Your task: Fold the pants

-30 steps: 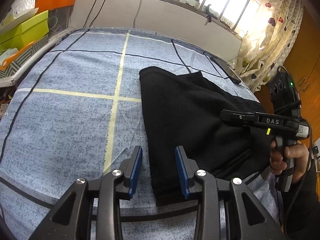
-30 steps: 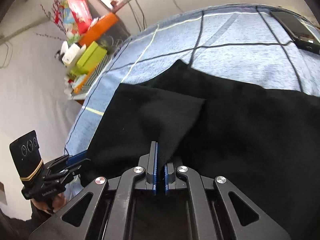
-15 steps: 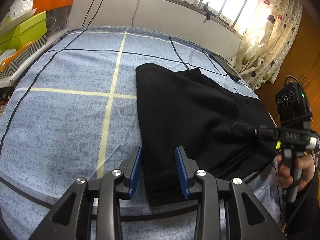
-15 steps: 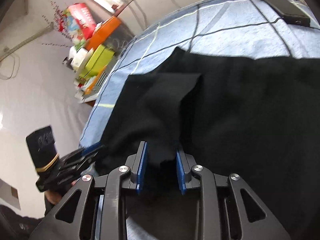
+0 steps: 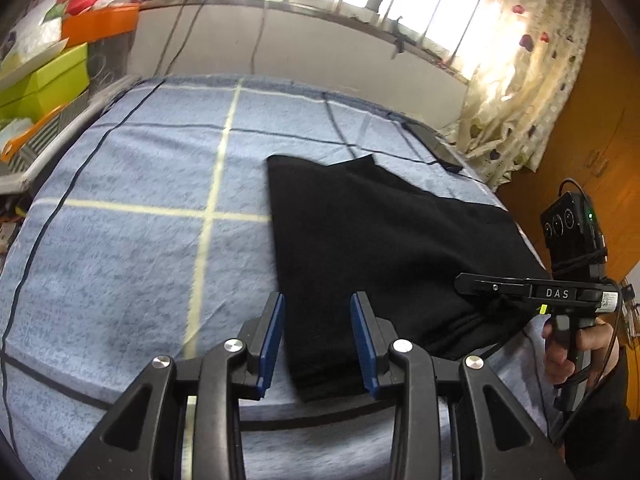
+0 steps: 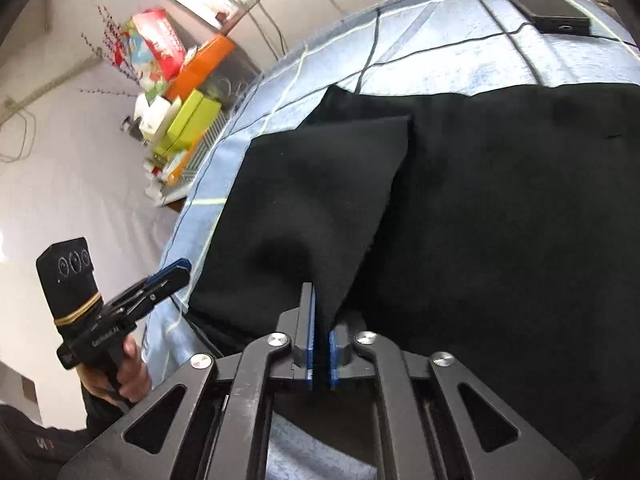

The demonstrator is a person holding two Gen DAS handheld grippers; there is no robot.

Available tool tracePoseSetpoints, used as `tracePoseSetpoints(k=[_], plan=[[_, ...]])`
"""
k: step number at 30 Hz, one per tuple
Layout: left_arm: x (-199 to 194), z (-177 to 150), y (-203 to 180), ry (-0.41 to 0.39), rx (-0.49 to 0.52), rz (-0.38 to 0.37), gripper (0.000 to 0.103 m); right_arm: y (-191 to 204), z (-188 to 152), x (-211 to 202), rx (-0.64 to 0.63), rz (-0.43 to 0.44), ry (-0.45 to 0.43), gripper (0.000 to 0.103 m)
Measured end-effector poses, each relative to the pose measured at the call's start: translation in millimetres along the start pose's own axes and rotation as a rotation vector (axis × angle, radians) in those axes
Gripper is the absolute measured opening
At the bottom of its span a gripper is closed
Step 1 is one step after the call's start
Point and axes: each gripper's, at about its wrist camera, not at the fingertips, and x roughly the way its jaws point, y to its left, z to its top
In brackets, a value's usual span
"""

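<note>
**Right grip set on the flap; left still to take its corner**

Nearest the right wrist camera, the right gripper (image 6: 320, 344) has just been closing and now pinches a raised fold of the pants (image 6: 500, 208), the black cloth tenting up from between its blue pads (image 6: 310, 332). In the left wrist view, the left gripper (image 5: 318, 344) hangs spread, its pads on either side of the near corner of the pants but not pressing it; whether they touch the cloth I cannot tell.

The pants lie on the blue bedspread (image 5: 132, 248), already doubled, with a folded flap on top and one corner pointing toward the phone (image 6: 548, 8) at the far edge.

To do this step well, I judge the left gripper should dip and catch all layers at the near corner before anything lifts. Then both hands should rise together and carry the edge over evenly, keeping the cloth taut between them so the layers do not slide apart.
</note>
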Motion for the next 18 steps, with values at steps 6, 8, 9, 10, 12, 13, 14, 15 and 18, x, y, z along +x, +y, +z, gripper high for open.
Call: tracePoseSetpoints(k=[6,8,9,10,12,13,14,15,18], plan=[[17,1,-24,0.031,0.084,-0.016,0.037,11,-3,-39,-0.034,-0.065,-0.187,0.019],[27,-4,-26,0.068,0.09,-0.019,0.037,21,-8,-32,-0.075,-0.031,-0.17,0.019],[29,-7,-26,0.073,0.099,-0.014,0.037,22,-10,-25,-0.094,-0.032,-0.142,0.019],[27,-11,-27,0.065,0.117,-0.009,0.037,24,-12,-15,-0.116,-0.064,-0.104,0.019],[23,-15,-27,0.062,0.14,-0.003,0.037,21,-18,2,-0.137,-0.139,-0.048,0.015],[22,-17,-27,0.062,0.149,0.0,0.037,22,-20,-1,-0.156,-0.146,-0.074,0.015],[19,-20,-26,0.059,0.157,0.002,0.037,21,-21,-4,-0.159,-0.156,-0.07,0.015],[18,-23,-25,0.055,0.164,0.003,0.037,21,-22,-6,-0.16,-0.163,-0.076,0.016],[15,-27,-26,0.041,0.181,0.019,0.037,11,-31,-20,-0.146,-0.206,-0.097,0.017]])
